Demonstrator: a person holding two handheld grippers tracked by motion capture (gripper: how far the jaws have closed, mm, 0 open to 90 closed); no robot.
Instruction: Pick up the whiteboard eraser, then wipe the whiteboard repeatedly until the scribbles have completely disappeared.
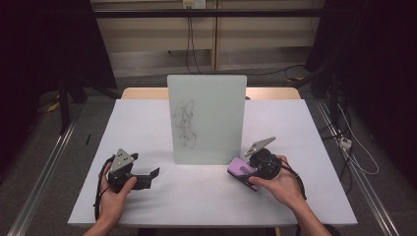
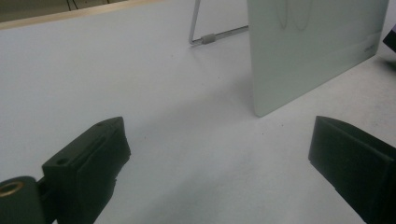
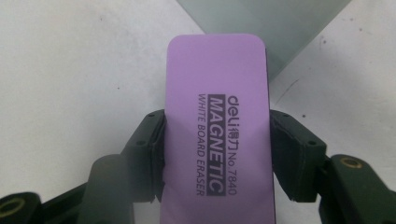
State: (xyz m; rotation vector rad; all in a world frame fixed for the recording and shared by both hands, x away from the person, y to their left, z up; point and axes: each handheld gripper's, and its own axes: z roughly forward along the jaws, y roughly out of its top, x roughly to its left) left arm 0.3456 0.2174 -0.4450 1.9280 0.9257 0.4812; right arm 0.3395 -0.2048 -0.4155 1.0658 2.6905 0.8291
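A small whiteboard (image 1: 206, 118) stands upright in the middle of the table, with black scribbles (image 1: 185, 123) on its left half. Its lower corner (image 2: 299, 70) is ahead of my left gripper. A purple magnetic whiteboard eraser (image 3: 217, 135) sits between the jaws of my right gripper (image 3: 217, 154), which is shut on its two long sides. In the high view the eraser (image 1: 242, 169) is just right of the board's lower right corner, held by the right gripper (image 1: 258, 167). My left gripper (image 1: 147, 177) rests open near the table's front left, jaws wide apart and empty (image 2: 219, 172).
The table (image 1: 147, 123) has a white top. A wire stand (image 2: 210, 37) props the board from behind. Dark frames and cables flank the table on both sides, and a wooden edge (image 1: 142, 92) shows at the far side.
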